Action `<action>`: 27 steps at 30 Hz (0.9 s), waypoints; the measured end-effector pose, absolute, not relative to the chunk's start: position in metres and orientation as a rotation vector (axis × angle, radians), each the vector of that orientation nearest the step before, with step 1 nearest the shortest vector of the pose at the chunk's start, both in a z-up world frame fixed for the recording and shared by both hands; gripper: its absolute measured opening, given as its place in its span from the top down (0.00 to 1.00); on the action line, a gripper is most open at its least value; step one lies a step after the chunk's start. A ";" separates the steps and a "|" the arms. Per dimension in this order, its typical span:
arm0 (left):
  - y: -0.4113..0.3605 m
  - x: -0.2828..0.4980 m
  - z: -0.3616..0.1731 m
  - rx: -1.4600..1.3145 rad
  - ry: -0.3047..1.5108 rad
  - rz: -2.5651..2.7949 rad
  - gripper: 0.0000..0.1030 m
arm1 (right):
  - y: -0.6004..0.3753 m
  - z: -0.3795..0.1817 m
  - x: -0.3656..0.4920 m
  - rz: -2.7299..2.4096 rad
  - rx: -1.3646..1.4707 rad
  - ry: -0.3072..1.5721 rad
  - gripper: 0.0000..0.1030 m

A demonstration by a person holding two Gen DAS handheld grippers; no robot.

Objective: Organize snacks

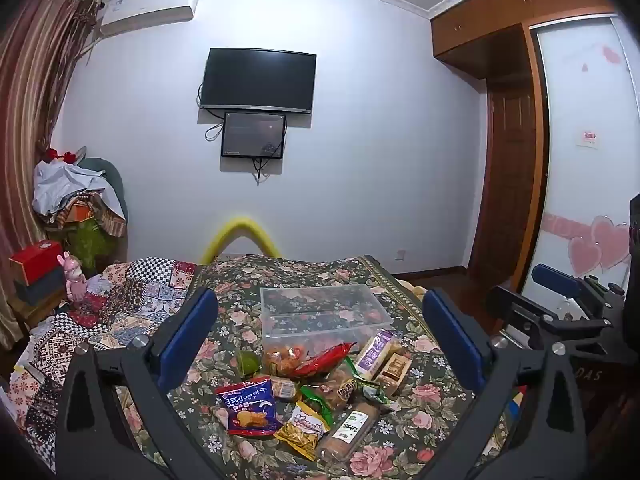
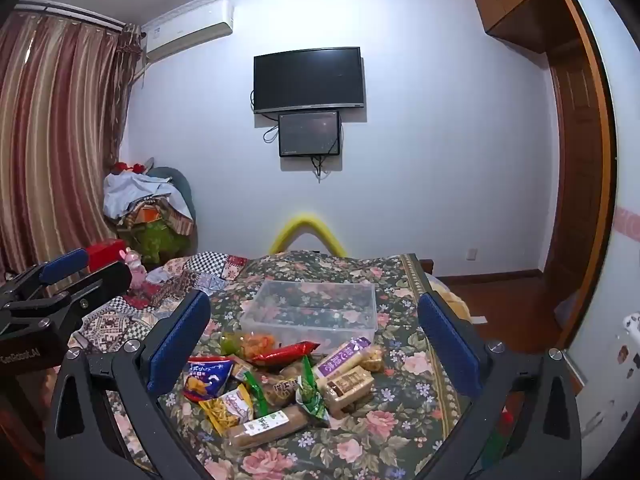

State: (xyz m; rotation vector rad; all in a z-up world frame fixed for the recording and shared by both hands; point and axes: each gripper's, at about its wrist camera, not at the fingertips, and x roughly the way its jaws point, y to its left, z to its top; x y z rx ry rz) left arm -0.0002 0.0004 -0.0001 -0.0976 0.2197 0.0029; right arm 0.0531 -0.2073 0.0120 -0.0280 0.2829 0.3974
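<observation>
With both the left tool (image 1: 320, 344) and right tool (image 2: 314, 340) released above the snacks (image 1: 316, 392) heaped on the bed (image 2: 400, 432) before the clear bin (image 2: 312, 312), you risk pinching two overlapping packets and dragging the pile.

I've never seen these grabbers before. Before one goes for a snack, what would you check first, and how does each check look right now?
1. Left gripper open and holding nothing: ok.
2. Right gripper open and holding nothing: ok.
3. Clear plastic box has no lid and nothing inside: ok.
4. Snack pile sits on the bed in front of the box, between the fingers of both grippers: ok.
5. Snacks lie apart for a clean single grab: not ok, several overlap.
6. Blue snack bag at the pile's left edge is uncovered: ok.
</observation>
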 end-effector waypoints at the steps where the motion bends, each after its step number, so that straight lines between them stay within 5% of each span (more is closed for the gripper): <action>1: 0.001 -0.001 0.000 -0.097 0.216 0.002 0.00 | -0.207 0.012 0.053 0.397 -0.031 0.284 0.00; 27: -0.002 0.000 -0.003 -0.072 0.215 0.011 0.00 | -0.213 0.016 0.048 0.405 -0.009 0.267 0.00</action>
